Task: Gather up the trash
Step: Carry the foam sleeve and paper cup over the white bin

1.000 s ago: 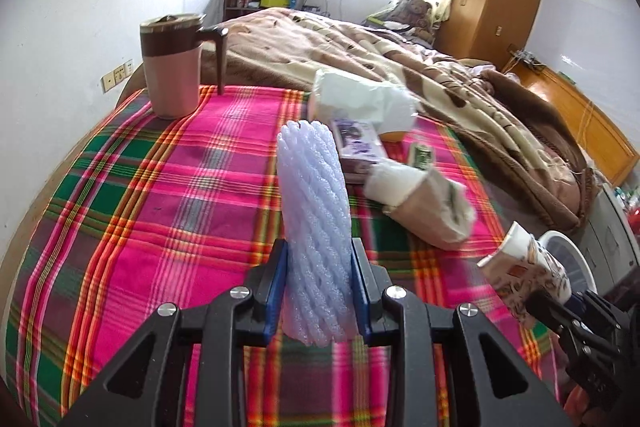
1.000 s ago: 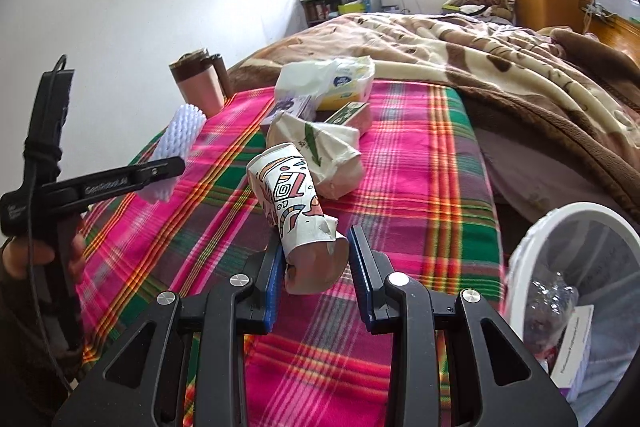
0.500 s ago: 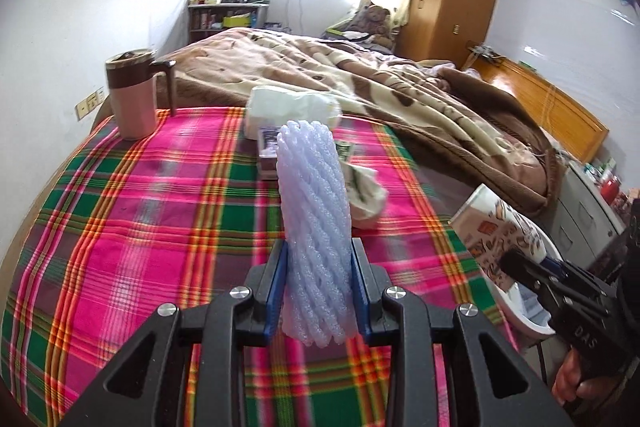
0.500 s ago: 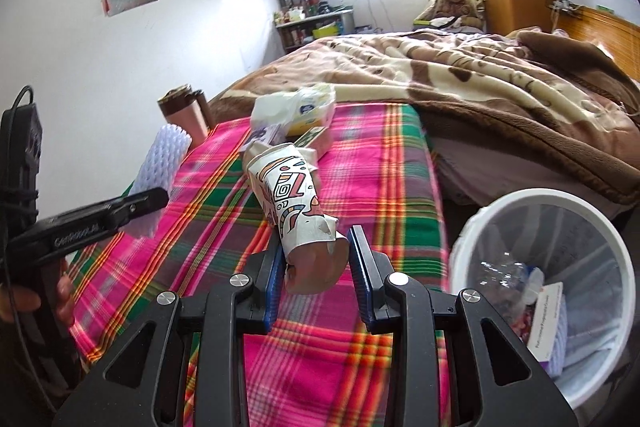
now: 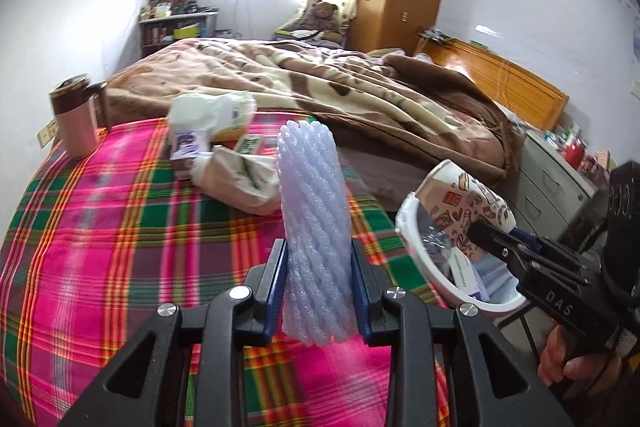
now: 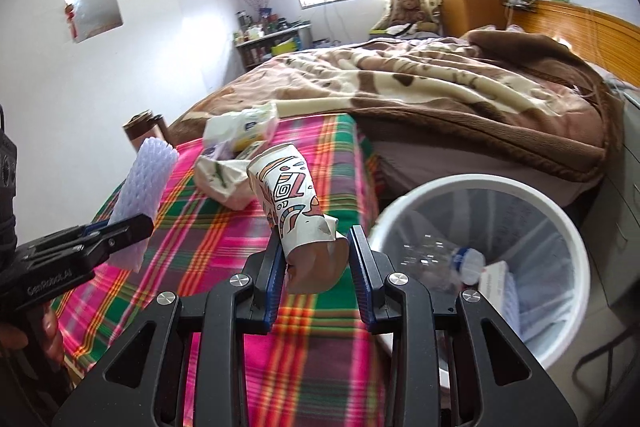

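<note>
Left hand-held gripper [image 5: 318, 279] is clamped on a white foam net sleeve [image 5: 314, 223], held upright over the plaid table [image 5: 120, 227]. Right hand-held gripper [image 6: 316, 269] is squeezed onto a crushed paper cup [image 6: 294, 203], held near the rim of the white trash bin [image 6: 480, 183] just beside the table. A crumpled bag [image 5: 236, 175], tissue pack [image 5: 212, 115] and mug [image 5: 76, 119] sit further back on the table.

Plaid table [image 5: 100, 235] w/ mug [image 5: 76, 119], tissue pack [image 5: 212, 115], crumpled bag [image 5: 240, 179]
</note>
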